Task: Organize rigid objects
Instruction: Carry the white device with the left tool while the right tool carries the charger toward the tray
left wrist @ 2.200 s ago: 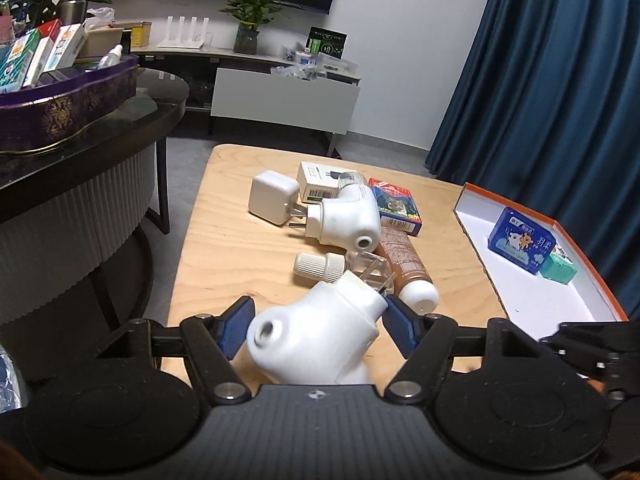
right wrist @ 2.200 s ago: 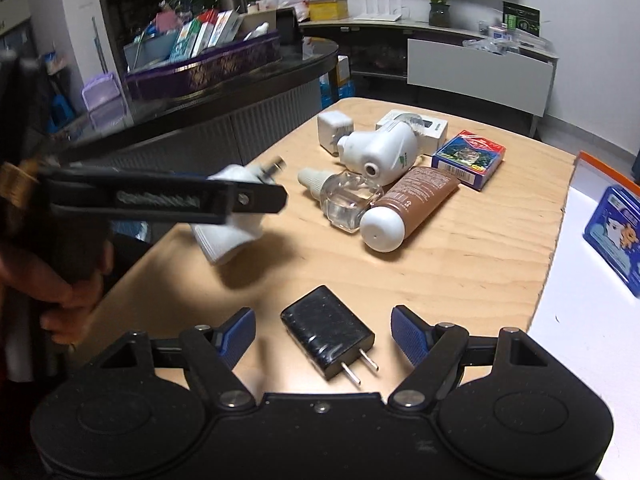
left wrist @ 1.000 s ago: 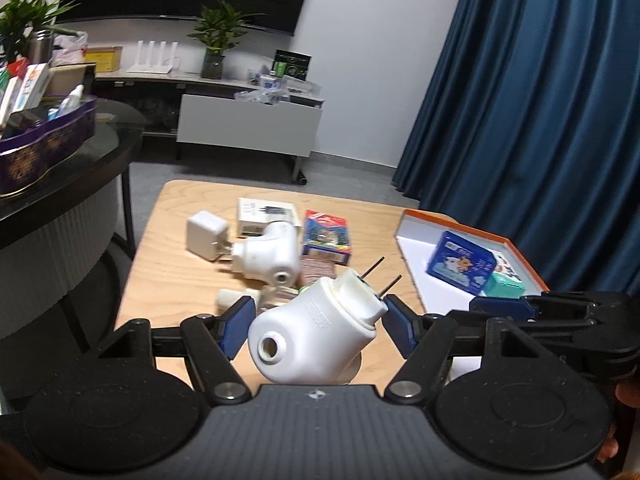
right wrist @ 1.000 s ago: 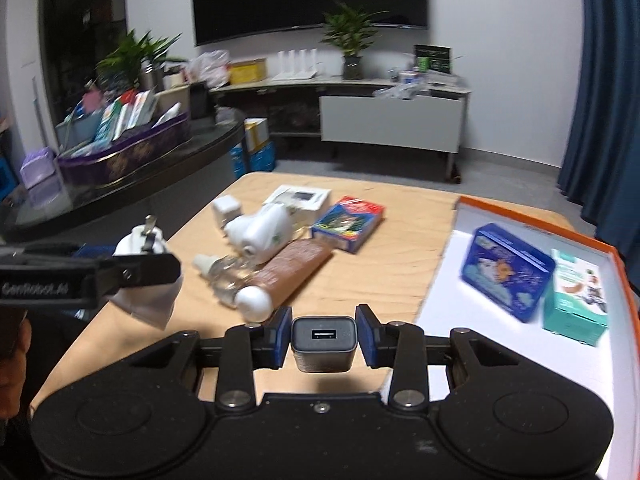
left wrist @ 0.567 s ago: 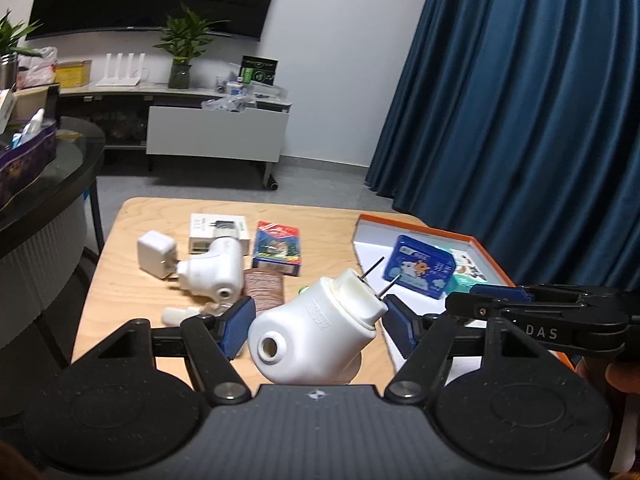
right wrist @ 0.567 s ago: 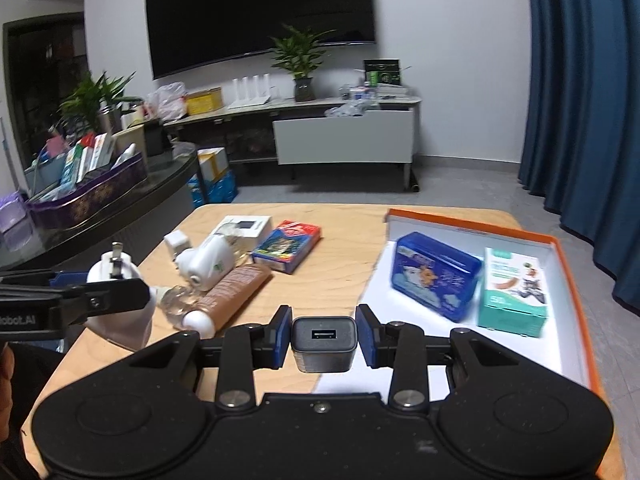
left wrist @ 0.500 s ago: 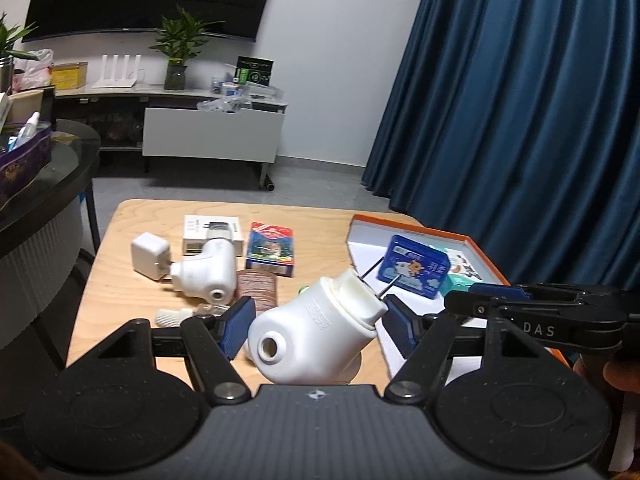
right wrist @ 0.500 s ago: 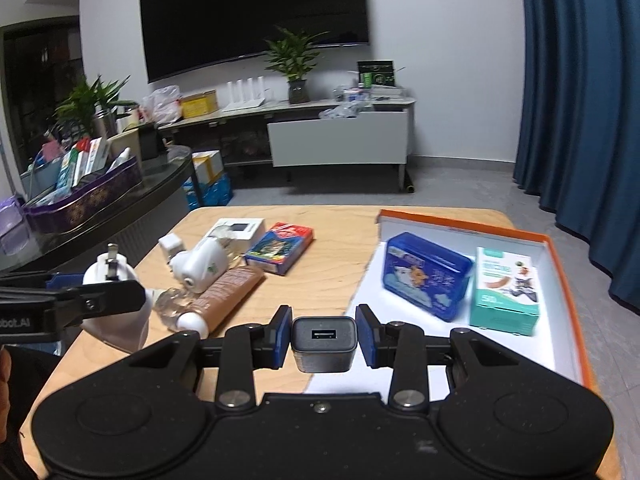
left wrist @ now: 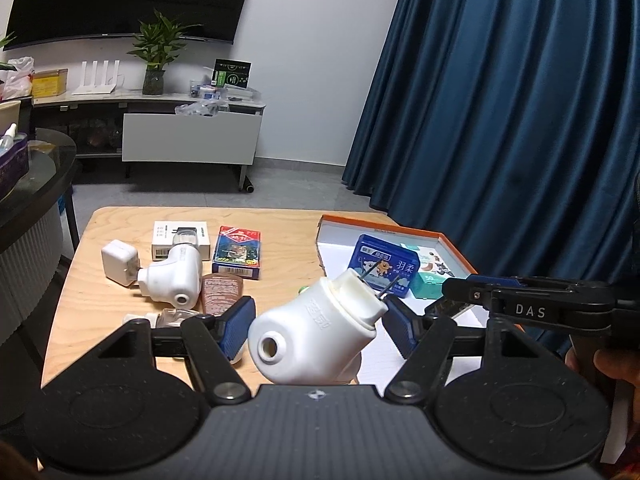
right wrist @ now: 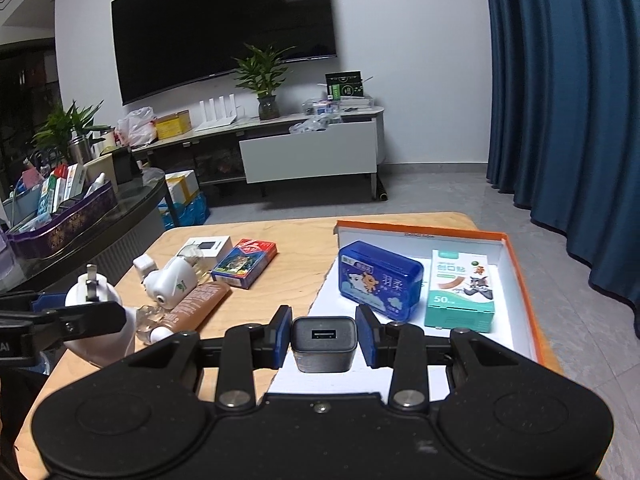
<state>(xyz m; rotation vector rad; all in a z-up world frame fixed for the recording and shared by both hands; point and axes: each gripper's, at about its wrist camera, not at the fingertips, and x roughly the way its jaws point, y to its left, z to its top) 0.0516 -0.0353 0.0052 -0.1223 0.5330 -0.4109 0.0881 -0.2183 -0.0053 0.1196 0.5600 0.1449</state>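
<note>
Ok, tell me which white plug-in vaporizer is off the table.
The white vaporizer in the left gripper, prongs pointing up; the other vaporizer lies on the table.

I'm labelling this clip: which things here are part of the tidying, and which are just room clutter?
Job: left gripper holding white plug-in unit; right gripper holding black charger; orange-rimmed tray; brown tube.
Clutter: TV; potted plant; curtain.

Matte black grippers (left wrist: 316,328) — blue pads (right wrist: 282,336), silver screws, white "DAS" lettering.
</note>
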